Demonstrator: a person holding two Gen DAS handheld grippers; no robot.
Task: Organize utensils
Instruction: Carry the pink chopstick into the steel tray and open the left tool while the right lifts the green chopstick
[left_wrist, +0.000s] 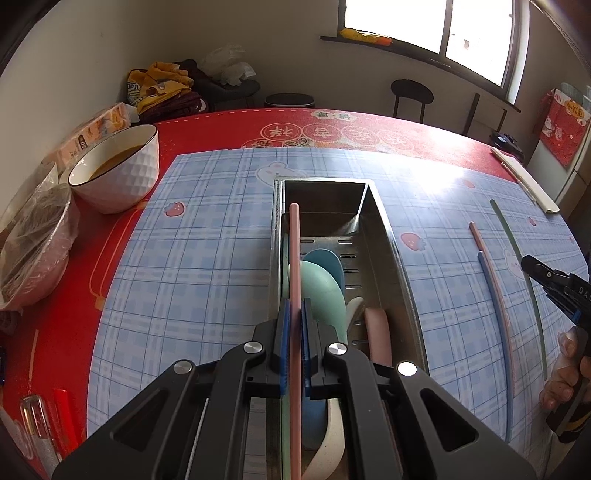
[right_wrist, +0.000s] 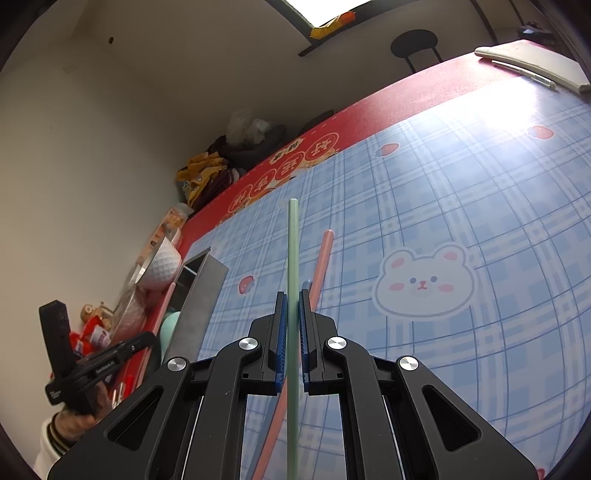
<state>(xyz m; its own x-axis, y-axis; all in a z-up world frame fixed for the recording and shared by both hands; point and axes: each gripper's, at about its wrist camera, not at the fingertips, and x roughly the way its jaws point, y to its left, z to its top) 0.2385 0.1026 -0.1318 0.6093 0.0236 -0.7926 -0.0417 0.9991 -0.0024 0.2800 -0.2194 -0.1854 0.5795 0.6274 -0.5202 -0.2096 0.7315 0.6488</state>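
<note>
The left gripper (left_wrist: 294, 314) clamps a pink chopstick (left_wrist: 294, 258), long axis pointing into the metal box (left_wrist: 391, 236) straight ahead. The right gripper (right_wrist: 294, 306) grips a green chopstick (right_wrist: 293, 251), the box off to its left.

A white bowl (left_wrist: 118, 170) with a dark rim holds brown liquid at the desk's (left_wrist: 229, 125) left edge, beside a plastic-wrapped bowl (left_wrist: 33, 251). A black stool (left_wrist: 412, 94) stands under the window (left_wrist: 428, 26).

Little can be read. The right gripper (left_wrist: 526, 263) carries white letters "DAS" on its black body, cut off at the picture's edge. The red table cover (left_wrist: 236, 125) bears round medallions (left_wrist: 328, 133) with Chinese characters at the far edge — seen upside down, not legible.
</note>
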